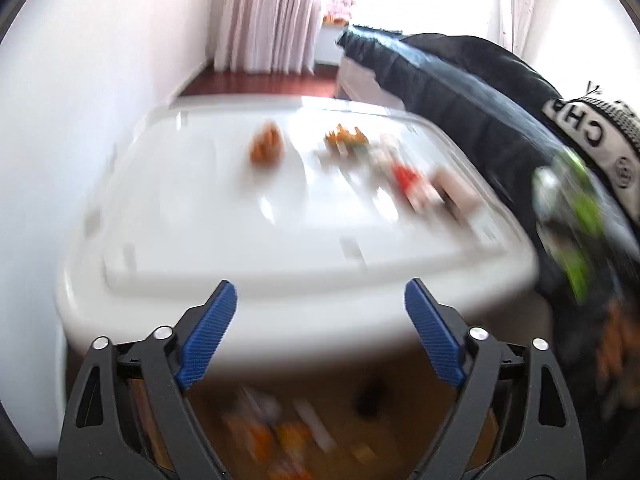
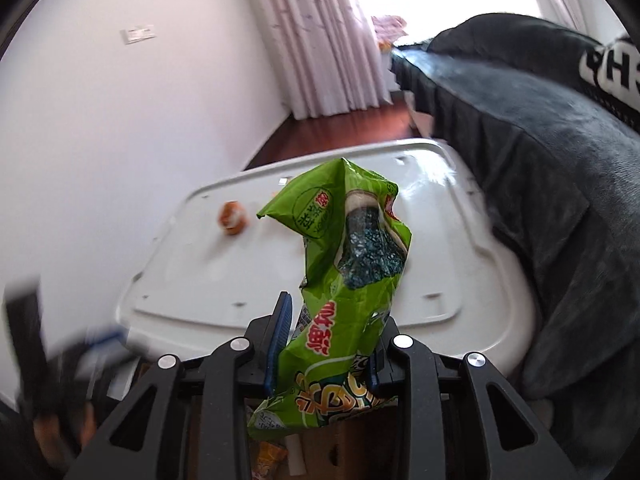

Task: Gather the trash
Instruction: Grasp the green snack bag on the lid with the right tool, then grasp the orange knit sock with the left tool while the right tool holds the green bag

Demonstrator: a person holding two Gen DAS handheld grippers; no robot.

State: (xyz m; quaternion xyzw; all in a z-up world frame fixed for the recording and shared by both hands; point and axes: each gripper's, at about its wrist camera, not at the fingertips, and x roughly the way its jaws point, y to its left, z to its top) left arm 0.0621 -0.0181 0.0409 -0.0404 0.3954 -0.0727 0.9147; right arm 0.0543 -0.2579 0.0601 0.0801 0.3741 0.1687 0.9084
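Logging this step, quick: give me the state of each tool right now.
Left tool: open, holding nothing.
Right tool: closed on the green bag.

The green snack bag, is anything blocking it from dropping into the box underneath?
Nothing visible does. The right gripper has its jaws shut on the green snack bag, which hangs over the open cardboard box below. Only other wrappers already lie in the box; the white table sits behind it.
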